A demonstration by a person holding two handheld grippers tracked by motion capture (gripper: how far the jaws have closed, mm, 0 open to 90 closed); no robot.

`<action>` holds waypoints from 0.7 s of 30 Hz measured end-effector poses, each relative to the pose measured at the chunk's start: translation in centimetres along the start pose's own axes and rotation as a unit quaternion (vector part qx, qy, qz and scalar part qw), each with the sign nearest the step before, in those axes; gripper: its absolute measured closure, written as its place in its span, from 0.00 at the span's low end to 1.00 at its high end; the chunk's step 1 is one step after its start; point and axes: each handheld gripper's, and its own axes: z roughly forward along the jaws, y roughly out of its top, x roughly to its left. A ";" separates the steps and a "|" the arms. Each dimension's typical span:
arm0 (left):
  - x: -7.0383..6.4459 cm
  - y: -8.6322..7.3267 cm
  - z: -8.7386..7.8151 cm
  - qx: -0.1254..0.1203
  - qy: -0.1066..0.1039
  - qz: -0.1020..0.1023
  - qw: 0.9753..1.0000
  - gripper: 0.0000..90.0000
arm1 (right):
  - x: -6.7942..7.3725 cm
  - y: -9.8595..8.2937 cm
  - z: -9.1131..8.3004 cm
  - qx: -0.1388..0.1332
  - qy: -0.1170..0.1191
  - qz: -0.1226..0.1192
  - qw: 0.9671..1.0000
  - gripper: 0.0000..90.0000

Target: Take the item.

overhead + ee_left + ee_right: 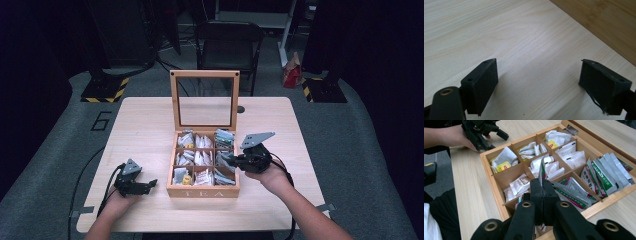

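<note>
Right gripper view: hand-held gripper [541, 192] pinches tea sachet [541, 170] above tea box [499, 195].

One wooden tea box [202, 190] on the table [145, 125] — nine compartments, sachets too many to count — and two grippers, one chair [227, 42].

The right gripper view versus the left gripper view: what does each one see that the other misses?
Only the right gripper view shows the tea box's compartments full of sachets, the right tongs shut on a green-and-white sachet, and the other hand with its tongs farther off. Only the left gripper view shows the left tongs open and empty over bare wood. Both share the pale table and the box's wooden side.
</note>
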 end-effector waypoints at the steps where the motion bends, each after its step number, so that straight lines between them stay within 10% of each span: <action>1: 0.0 0.0 0.0 0.000 0.000 0.000 1.000 0.17 | 0.0 0.0 0.0 0.000 0.000 0.000 1.000 0.99; 21: 0.0 0.0 0.0 -0.001 0.000 -0.004 1.000 0.17 | -1.6 -1.1 -1.2 0.002 -0.031 0.014 0.999 0.99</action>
